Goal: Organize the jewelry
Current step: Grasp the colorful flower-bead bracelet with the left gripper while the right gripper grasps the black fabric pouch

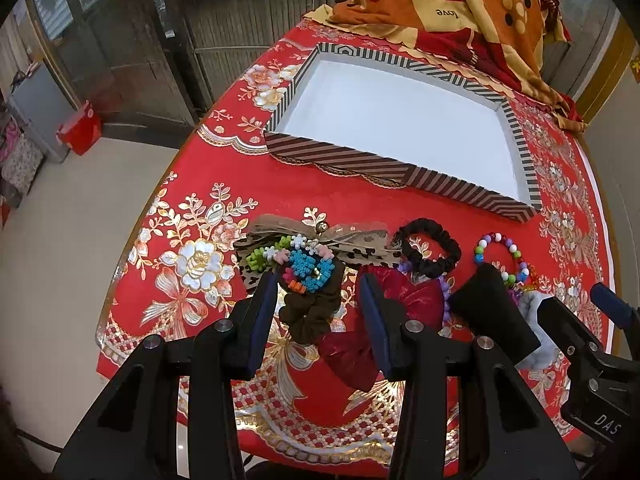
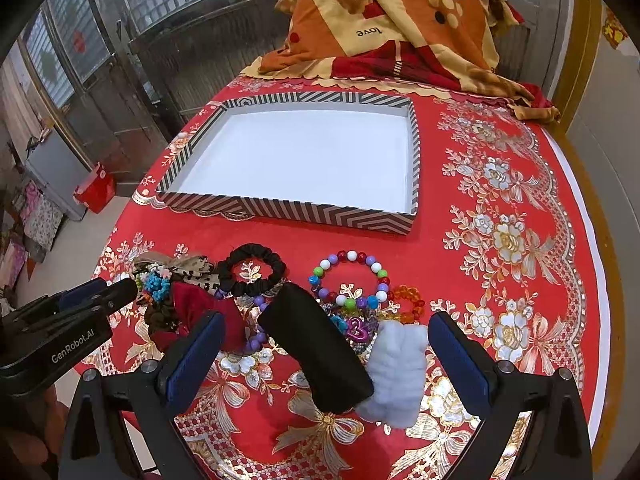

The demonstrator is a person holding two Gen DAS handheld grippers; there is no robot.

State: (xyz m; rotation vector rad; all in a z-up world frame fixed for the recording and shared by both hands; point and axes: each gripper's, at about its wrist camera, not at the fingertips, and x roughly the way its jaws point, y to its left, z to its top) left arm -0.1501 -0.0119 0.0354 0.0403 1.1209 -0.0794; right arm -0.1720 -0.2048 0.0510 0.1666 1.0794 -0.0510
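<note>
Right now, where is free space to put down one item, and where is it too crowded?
The striped tray is empty inside: the largest free patch. The tablecloth right of the tray and right of the bead bracelet is also bare. It is crowded along the near row, from the leopard bow past the black scrunchie to the white fluffy piece.

A red tablecloth with gold and white flower prints covers the round worktop. At its far edge lies a crumpled orange, cream and red blanket with dots and the word "love" printed on it. Beyond the worktop stands a wall of glass-block panels in dark metal frames. On the pale floor to the left sits a small red box, beside a grey cabinet. Patterned cushions or fabrics are stacked near the cabinet, at the left edge.
</note>
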